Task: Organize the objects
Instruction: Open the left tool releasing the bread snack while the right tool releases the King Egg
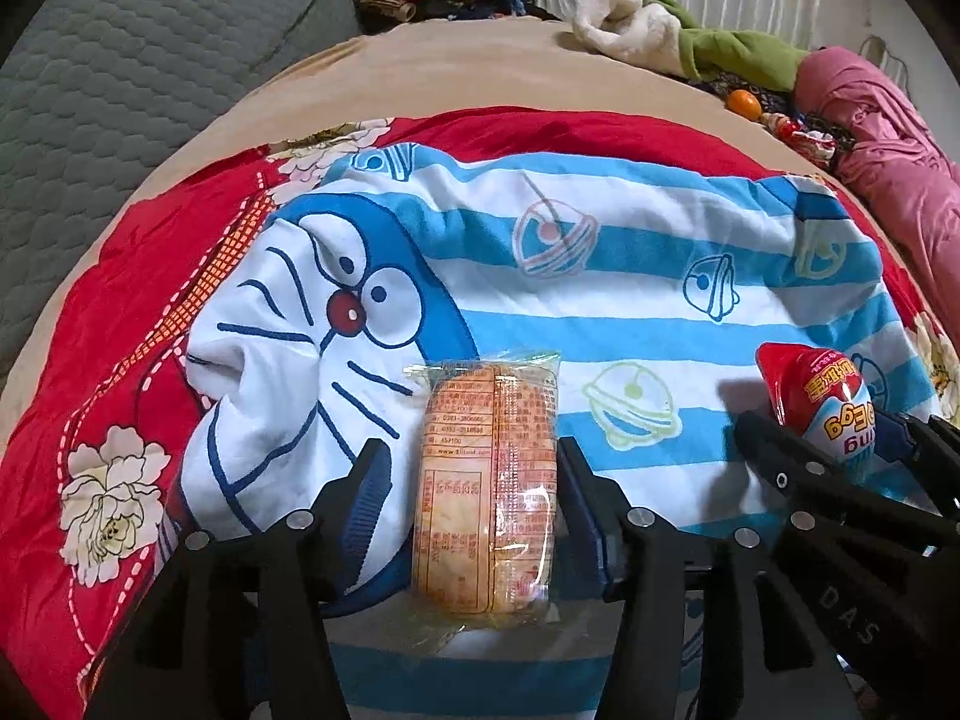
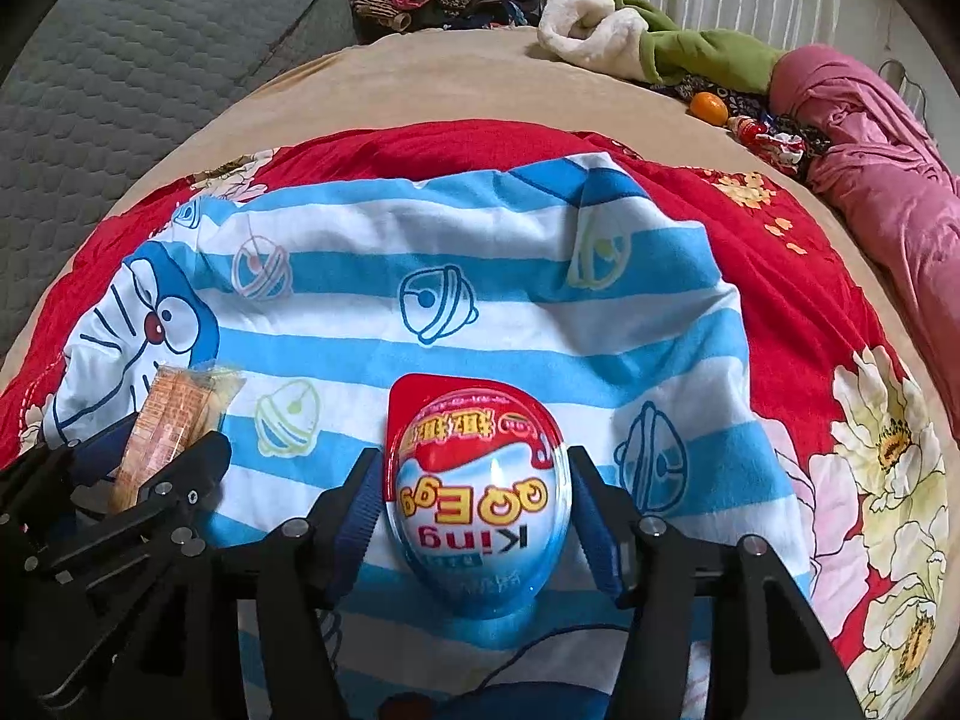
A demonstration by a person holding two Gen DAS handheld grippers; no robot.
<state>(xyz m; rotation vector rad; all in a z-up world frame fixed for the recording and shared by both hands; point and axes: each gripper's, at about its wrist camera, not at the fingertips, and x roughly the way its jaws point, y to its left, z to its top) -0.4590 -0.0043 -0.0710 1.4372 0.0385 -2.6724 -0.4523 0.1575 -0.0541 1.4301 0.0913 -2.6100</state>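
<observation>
You have both snacks set down on the blue-striped cartoon cloth (image 1: 630,312), so you are at the letting-go step. Your left gripper (image 1: 474,468) stands with its jaws apart around the wrapped cake bar (image 1: 486,480); there is a clear gap on the nine o'clock side, while the three o'clock finger sits just beside the wrapper. At about three o'clock of it, your right gripper (image 2: 477,480) straddles the egg-shaped sweet (image 2: 480,492), jaws spread, pads close to the shell but apparently not pressing.

Next, judge that both items lie settled, then draw each gripper straight back toward six o'clock without dragging the wrapper or rolling the egg.
</observation>
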